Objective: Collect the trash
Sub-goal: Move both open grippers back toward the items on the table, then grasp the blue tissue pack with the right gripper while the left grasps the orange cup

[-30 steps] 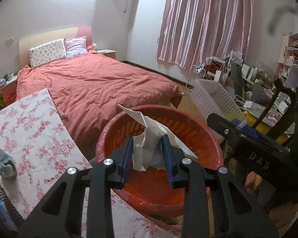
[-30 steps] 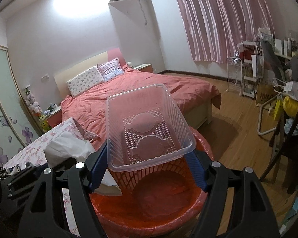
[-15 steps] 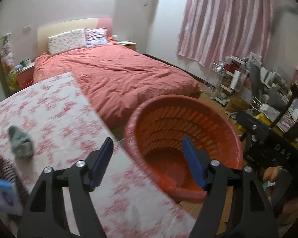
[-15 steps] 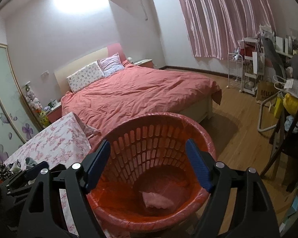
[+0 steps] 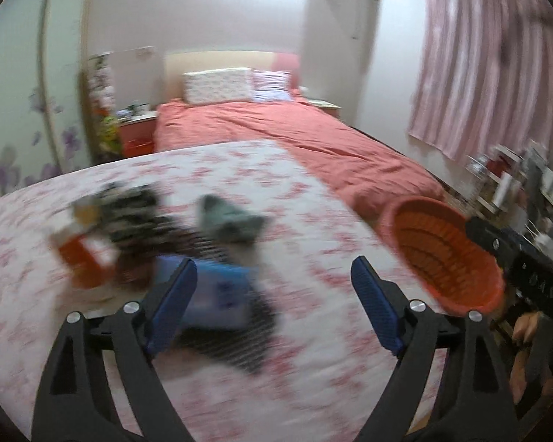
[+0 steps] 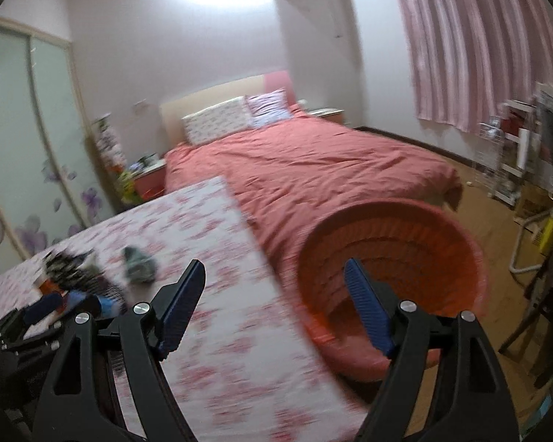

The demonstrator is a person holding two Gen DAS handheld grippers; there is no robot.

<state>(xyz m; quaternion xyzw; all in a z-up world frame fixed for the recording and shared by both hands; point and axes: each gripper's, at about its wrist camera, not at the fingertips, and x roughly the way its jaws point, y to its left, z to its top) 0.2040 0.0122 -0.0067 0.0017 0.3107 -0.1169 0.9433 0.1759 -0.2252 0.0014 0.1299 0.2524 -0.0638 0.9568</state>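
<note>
An orange plastic basket point(image 6: 405, 243) stands on the floor at the table's right edge and shows in the left wrist view too point(image 5: 435, 250). On the floral tablecloth point(image 5: 313, 221) lie a blurred orange box point(image 5: 83, 258), a blue packet point(image 5: 221, 294), a grey-green wad point(image 5: 232, 221) and dark striped fabric point(image 5: 136, 217). My left gripper point(image 5: 274, 269) hangs over the table near the blue packet, its jaws opening with nothing between them. My right gripper point(image 6: 274, 265) is open and empty, over the table edge beside the basket.
A bed with a red cover point(image 6: 313, 162) lies beyond the table. Cluttered racks and a chair point(image 6: 516, 154) crowd the right side under pink curtains. Wooden floor point(image 6: 479, 202) shows past the basket. A person's hand point(image 5: 527, 331) holds the right gripper.
A second ago the left gripper held crumpled paper and the right a clear plastic tray over the basket. Both let go, and both grippers have swung left toward the table.
</note>
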